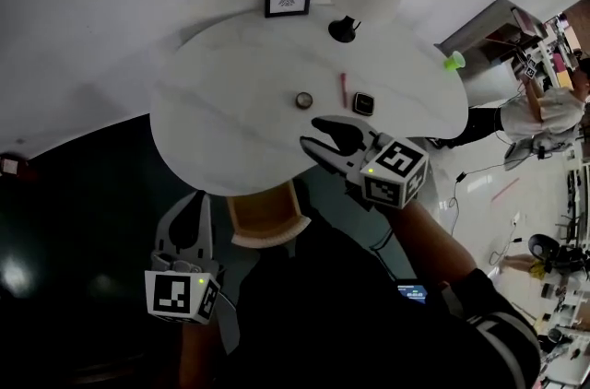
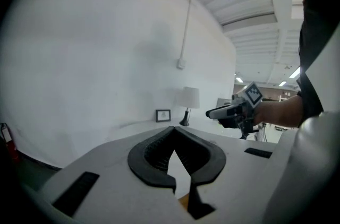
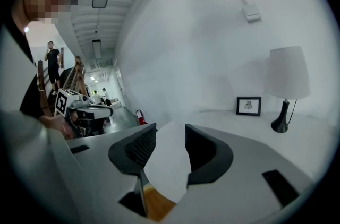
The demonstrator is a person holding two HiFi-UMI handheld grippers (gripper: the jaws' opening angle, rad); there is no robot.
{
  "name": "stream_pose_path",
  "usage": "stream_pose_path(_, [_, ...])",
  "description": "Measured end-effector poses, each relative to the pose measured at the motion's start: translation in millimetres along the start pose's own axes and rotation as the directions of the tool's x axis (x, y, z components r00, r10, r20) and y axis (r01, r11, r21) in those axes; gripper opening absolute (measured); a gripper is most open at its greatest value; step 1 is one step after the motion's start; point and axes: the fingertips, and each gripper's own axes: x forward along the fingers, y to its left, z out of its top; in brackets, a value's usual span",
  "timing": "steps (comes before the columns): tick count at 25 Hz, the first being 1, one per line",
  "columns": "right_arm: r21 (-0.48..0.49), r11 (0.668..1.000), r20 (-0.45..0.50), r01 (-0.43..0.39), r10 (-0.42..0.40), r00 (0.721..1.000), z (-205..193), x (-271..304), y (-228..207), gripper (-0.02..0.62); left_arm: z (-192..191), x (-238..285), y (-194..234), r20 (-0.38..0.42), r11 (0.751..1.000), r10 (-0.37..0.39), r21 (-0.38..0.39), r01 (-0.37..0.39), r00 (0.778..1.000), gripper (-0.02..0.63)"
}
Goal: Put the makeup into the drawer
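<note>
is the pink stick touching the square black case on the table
Apart. The head view shows the pink stick and the square black case lying side by side with a strip of bare white table between them.

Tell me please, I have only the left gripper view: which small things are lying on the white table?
Observer: In the head view, three: a small round case, a thin pink stick and a dark square case, each apart from the others.
Operator: Where could they go?
Observer: A drawer stands open below the near edge of the table; the part of its inside that shows is bare.
Operator: And on the other side, open or shut?
Observer: Open. The right gripper has its jaws apart with nothing between them.
</note>
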Motion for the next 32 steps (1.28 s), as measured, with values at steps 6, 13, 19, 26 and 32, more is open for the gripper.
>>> stream_pose_path(6, [-0.034, 0.999, -0.133, 0.002, -0.006, 0.991, -38, 26, -40, 0.161, -10, 26, 12, -0.026, 0.999, 0.029, -0.018, -0.029, 0.999, 0.011])
stream_pose_path(13, [-0.107, 0.994, -0.291, 0.032, -0.062, 0.955, -82, 49, -100, 0.229, -24, 53, 5, -0.057, 0.998, 0.025, -0.053, -0.028, 0.998, 0.011])
stream_pose_path(19, [-0.138, 0.99, -0.396, 0.006, -0.061, 0.916, -118, 70, -133, 0.252, -35, 71, 2, -0.087, 0.999, 0.034, -0.034, -0.037, 0.996, 0.011])
stream_pose_path(26, [-0.165, 0.986, -0.486, -0.031, -0.054, 0.872, -150, 96, -165, 0.255, -52, 91, 7, -0.111, 0.997, 0.053, -0.053, -0.059, 0.992, 0.011])
stream_pose_path(32, [-0.231, 0.97, -0.584, -0.075, -0.077, 0.808, -181, 111, -192, 0.258, -70, 97, 13, -0.137, 0.994, 0.072, -0.068, -0.082, 0.988, 0.011])
